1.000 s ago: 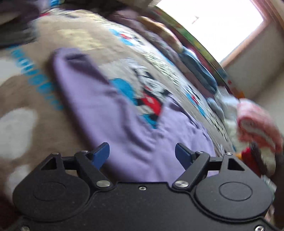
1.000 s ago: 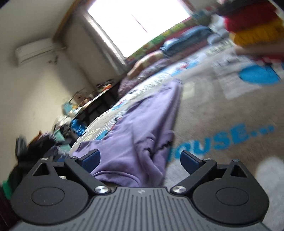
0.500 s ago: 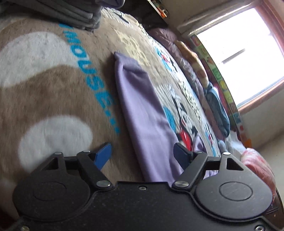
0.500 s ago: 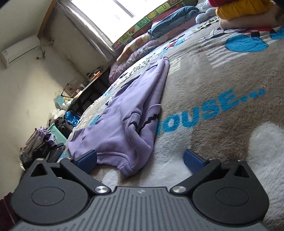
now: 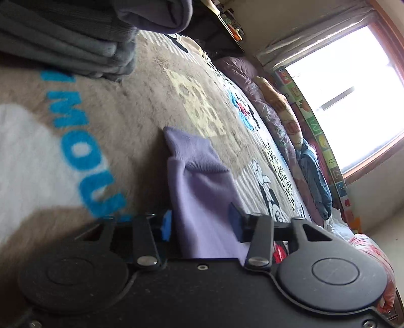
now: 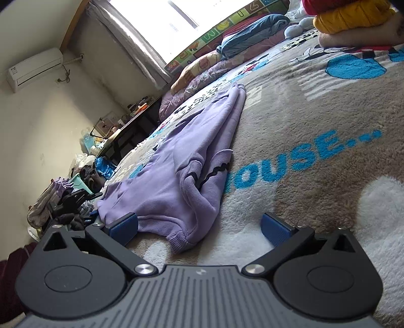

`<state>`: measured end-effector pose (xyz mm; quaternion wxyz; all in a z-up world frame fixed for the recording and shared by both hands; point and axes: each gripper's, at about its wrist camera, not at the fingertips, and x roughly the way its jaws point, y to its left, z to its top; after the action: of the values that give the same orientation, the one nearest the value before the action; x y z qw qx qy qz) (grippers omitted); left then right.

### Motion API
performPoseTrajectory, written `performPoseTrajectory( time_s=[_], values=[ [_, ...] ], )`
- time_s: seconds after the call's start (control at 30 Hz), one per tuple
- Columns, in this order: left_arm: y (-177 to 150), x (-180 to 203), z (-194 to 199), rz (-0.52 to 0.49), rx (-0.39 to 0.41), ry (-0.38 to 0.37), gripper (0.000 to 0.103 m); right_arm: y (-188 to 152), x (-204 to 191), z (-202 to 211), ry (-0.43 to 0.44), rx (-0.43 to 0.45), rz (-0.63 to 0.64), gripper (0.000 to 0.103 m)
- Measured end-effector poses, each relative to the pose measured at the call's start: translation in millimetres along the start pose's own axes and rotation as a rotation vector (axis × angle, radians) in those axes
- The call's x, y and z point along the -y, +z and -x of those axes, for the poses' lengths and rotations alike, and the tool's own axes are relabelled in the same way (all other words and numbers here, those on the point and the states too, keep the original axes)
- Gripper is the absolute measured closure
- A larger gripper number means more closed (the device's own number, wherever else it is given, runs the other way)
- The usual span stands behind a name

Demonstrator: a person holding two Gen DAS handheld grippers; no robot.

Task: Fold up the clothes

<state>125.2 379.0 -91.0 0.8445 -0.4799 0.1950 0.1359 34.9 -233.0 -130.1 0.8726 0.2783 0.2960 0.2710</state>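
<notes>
Left tongs (image 5: pixel 199 224): straddling the purple sleeve (image 5: pixel 202 186), the 2 blue pads (image 5: pixel 236 224) sitting on either side of the cloth with part of the gap left between them; whether pinching the fabric, cannot tell.
Right tongs (image 6: pixel 199 227): gaping wide, holding nothing, hovering low just in front of the hem.
Purple sweatshirt (image 6: pixel 181 164): lying crumpled on the bed, ribbed hem corner (image 6: pixel 180 242) nearest the right tongs, far sleeve stretching toward the pillows, dark wavy print showing in a fold.
Sleeve cuff (image 5: pixel 192 151): lying flat on the blanket, ribbed end pointing away from the left tongs.
Grey folded stack (image 5: pixel 65 40): sitting well beyond the cuff, at the top of the left wrist view, apart from the sleeve.
Yellow and red bundles (image 6: pixel 353 17): piling at the far right of the bed, well apart from the sweatshirt.
Blue bundle (image 6: pixel 252 30): resting along the window side, beside patterned pillows (image 6: pixel 199 68).
Clothes heap (image 6: pixel 65 199): crowding the floor off the bed's left edge.
Blanket (image 6: pixel 315 126): covering the bed, plush brown and white, carrying blue lettering and cartoon mice.
Room: glaring window (image 6: pixel 161 25) with a pale curtain, air conditioner (image 6: pixel 35 68) hanging on the cream wall, cluttered dark table (image 6: pixel 131 118) standing below.
</notes>
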Motion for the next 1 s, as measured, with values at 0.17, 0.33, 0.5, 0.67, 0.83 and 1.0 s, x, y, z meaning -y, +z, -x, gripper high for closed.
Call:
performPoseTrajectory(
  time_s=[0.17,0.33,0.5,0.67,0.83,1.0],
  values=[
    [-3.9,34.6,16.7,-0.09,0.016,-0.045,0.1,0.0,-0.5,-1.2,-0.002,0.006,0.009,0.0],
    [-18.5,88.1,43.5,-0.245,0.048,-0.109,0.1,1.7,0.4,0.5,0.008,0.016,0.0,0.0],
    [-47.6,149.5,58.8,-0.468,0.066,-0.148,0.1,6.4,2.5,6.5,0.033,0.048,-0.036,0.005],
    [-103.1,201.4,62.0,-0.745,0.044,-0.175,0.1,11.9,8.5,18.3,0.077,0.111,-0.083,0.008],
    [-158.8,228.6,46.9,-0.892,-0.017,-0.208,0.1,17.6,11.1,24.4,0.117,0.152,-0.103,0.013],
    [-231.5,233.0,27.7,-1.046,-0.127,-0.217,0.1,20.9,12.7,27.4,0.149,0.172,-0.111,0.018]
  ],
)
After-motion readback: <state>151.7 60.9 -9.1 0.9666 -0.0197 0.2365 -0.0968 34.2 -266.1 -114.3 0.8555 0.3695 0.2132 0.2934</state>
